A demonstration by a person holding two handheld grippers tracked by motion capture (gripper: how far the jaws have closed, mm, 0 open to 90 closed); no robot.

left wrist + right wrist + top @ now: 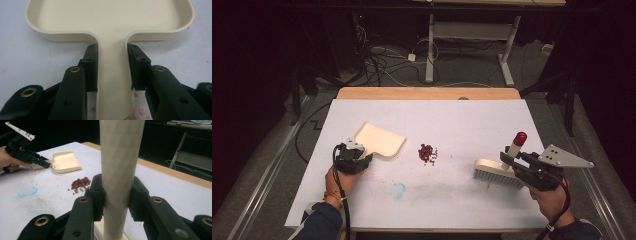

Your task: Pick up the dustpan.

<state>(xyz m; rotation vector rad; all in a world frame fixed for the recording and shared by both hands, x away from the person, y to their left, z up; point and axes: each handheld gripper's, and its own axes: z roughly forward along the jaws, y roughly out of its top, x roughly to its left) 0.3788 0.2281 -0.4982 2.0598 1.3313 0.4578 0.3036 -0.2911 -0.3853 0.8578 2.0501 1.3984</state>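
A cream dustpan [379, 139] lies flat on the white table top [472, 120], left of centre. My left gripper [362, 155] is shut on its handle; in the left gripper view both pads press the handle's sides below the dustpan tray [110, 17]. A small pile of red beans [427, 152] with a few greenish bits sits mid-table. At the right, my right gripper [512, 160] is shut on the cream, red-tipped handle [120, 157] of a brush [494, 172] whose bristles rest on the table. The right gripper view also shows the beans [80, 183], dustpan [65, 161] and left gripper [47, 164].
A faint blue smudge [398, 190] marks the table near its front edge. A wooden strip [427, 93] borders the far side. Beyond it stand a desk frame [430, 50] and loose cables [377, 60] on the floor.
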